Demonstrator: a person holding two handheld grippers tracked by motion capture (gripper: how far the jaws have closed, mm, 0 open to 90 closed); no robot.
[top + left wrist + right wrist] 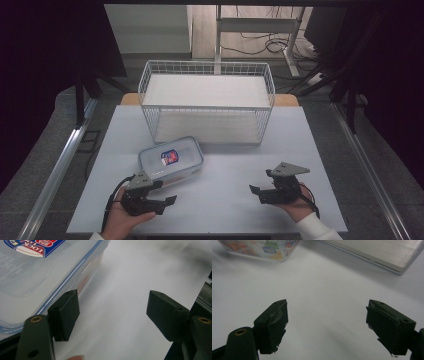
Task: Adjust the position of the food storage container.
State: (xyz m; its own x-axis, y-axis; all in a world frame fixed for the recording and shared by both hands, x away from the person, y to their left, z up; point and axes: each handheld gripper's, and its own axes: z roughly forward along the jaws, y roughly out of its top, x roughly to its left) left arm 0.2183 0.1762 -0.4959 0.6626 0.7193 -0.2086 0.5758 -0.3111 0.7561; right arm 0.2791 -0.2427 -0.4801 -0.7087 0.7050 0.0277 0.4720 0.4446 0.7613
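On the lid of the clear rectangular plastic food container with a blue seal rim [171,159] sits a red, white and blue sticker [169,157]. In the left gripper view that sticker [35,246] is seen upside down and reads "LOCK" in white on red, with smaller lettering I cannot make out; faint embossed letters also run across the transparent lid [27,272] but stay illegible. In the right gripper view, the container's side [259,247] shows a colourful printed insert, too blurred to read.

The container lies flat on the pale grey tabletop [225,190], lid closed, near the middle-left, just in front of the white wire-mesh two-tier basket rack [206,100] that stands at the table's far side. Its long axis is turned slightly askew to the table edge.

The black left gripper [170,201] is held in the person's left hand [122,217] low over the table, just beside the container's near corner; its jaws are spread wide with nothing between them (in its own view one pad [65,315] sits close against the container's rim, though contact cannot be told). The black right gripper [256,194], in the right hand [300,207] with a white sleeve [320,230], rests well apart from the container on the right side, jaws likewise released and spread over bare table.
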